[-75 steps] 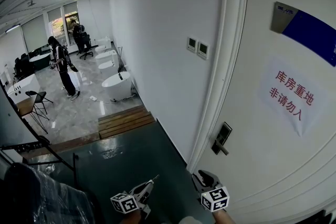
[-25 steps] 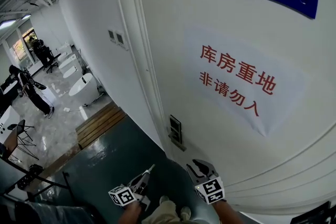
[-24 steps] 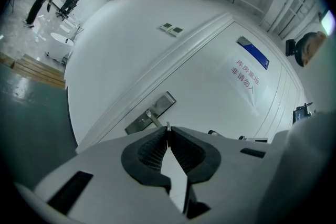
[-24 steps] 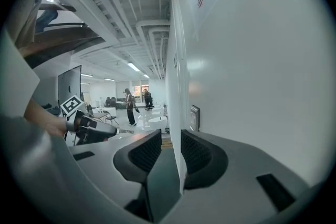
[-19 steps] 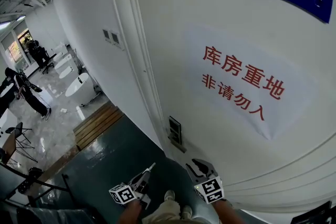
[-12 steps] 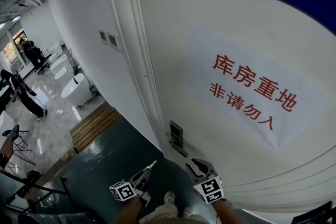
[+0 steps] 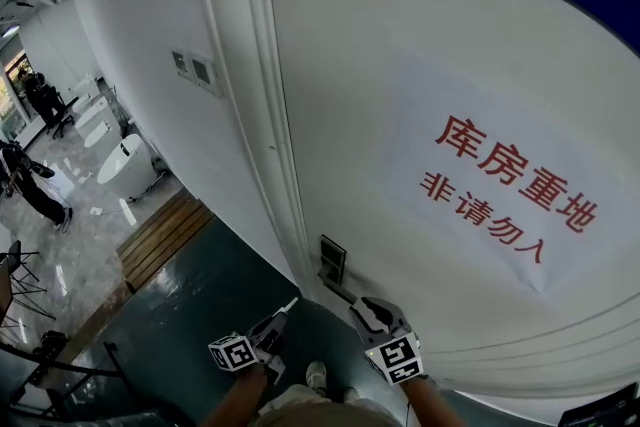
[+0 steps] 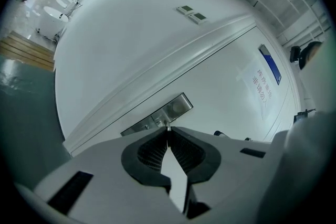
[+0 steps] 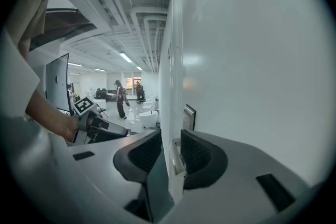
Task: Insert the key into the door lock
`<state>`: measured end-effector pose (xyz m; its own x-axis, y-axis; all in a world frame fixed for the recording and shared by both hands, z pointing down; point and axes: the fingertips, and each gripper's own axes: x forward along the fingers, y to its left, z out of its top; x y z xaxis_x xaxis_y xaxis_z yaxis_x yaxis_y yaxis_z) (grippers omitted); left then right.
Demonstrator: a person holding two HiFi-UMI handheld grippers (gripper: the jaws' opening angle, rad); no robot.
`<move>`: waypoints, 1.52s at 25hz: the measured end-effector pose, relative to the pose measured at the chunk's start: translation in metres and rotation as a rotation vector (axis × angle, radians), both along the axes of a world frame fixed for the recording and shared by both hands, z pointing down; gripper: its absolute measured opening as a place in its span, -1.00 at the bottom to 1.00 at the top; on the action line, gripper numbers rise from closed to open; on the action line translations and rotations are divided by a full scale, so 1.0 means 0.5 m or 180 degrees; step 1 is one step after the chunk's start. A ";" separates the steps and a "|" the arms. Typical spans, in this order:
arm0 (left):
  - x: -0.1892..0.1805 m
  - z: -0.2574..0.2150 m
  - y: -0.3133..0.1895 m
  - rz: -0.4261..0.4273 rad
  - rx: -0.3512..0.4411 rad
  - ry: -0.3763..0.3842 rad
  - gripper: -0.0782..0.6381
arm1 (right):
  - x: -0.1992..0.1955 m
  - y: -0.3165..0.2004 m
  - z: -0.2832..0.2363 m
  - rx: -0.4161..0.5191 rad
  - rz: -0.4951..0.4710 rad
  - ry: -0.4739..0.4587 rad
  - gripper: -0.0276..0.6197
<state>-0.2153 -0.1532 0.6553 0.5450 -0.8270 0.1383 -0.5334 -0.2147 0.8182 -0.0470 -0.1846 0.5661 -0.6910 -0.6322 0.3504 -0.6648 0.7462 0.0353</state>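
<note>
Left tongs clamp the key, its shaft plain only in head view; right tongs open.

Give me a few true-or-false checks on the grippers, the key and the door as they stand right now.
1. The left gripper is shut on the key. True.
2. The key is already seated in the lock plate. False: in the head view its tip is short of the plate, with a gap between them.
3. The right gripper has its jaws pressed together. False: they stand apart.
4. The paper sign on the door carries red characters. True.
5. The wall panels are mounted on the door itself. False: they sit on the wall left of the door frame.
</note>
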 end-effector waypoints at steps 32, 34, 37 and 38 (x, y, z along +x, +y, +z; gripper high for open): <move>0.005 0.094 -0.149 0.0436 -0.0154 0.0068 -0.69 | -0.012 -0.082 0.031 0.0021 0.0287 0.0027 -0.58; 0.013 0.081 -0.156 0.0423 -0.0167 0.0073 -0.69 | -0.010 -0.083 0.027 0.0004 0.0243 0.0014 -0.58; 0.020 0.072 -0.145 0.0376 -0.0230 0.0070 -0.69 | -0.009 -0.074 0.019 -0.0047 0.0146 -0.0011 -0.58; 0.023 0.070 -0.139 0.0373 -0.0237 0.0056 -0.69 | -0.008 -0.072 0.017 -0.0054 0.0113 -0.0016 -0.58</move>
<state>-0.2038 -0.2229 0.6904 0.6400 -0.7453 0.1866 -0.4938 -0.2130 0.8431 -0.0511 -0.2205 0.5746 -0.6700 -0.6504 0.3579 -0.6910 0.7226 0.0194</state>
